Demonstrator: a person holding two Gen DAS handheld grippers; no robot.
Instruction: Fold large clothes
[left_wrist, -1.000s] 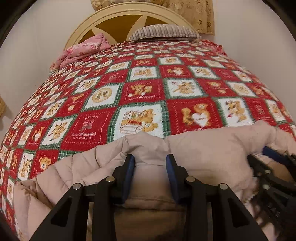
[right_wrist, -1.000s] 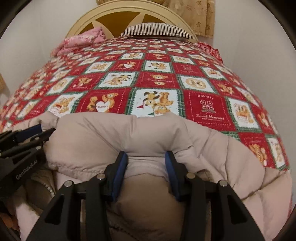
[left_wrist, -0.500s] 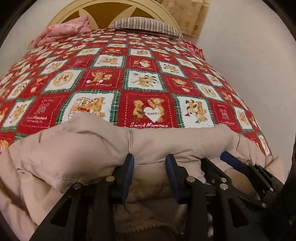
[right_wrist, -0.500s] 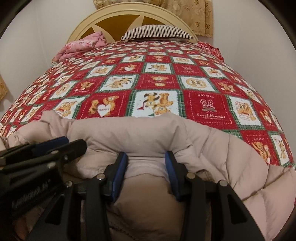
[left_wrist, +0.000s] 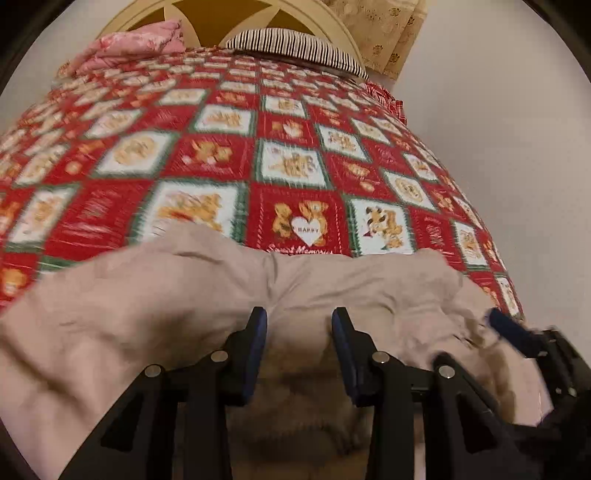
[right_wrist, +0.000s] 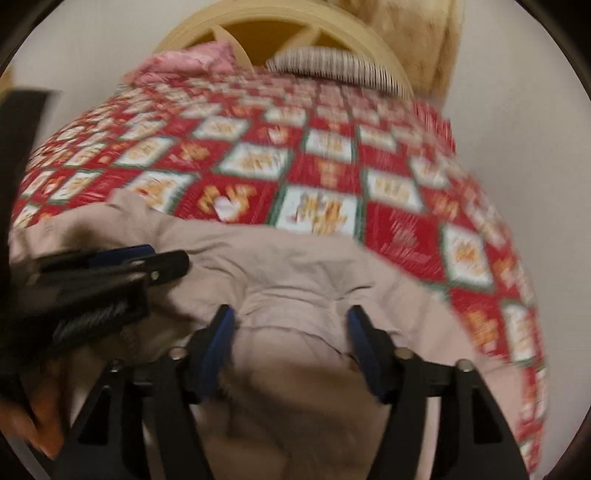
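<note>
One beige padded coat (left_wrist: 207, 295), one patchwork quilt (left_wrist: 295, 162), one striped pillow (left_wrist: 295, 42), two grippers.

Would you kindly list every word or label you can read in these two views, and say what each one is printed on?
"HAPPY": on the white heart between two bears, in a red square of the quilt.
"Sweet Memories": under that heart in the same square, partly covered by the beige padded jacket.
Writing in other red squares: too blurred to read.
Right wrist view: everything is motion-blurred, nothing readable.

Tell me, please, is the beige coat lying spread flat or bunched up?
Bunched up: the coat sits in puffy folds on the quilt, pinched by the left gripper and right gripper.
</note>
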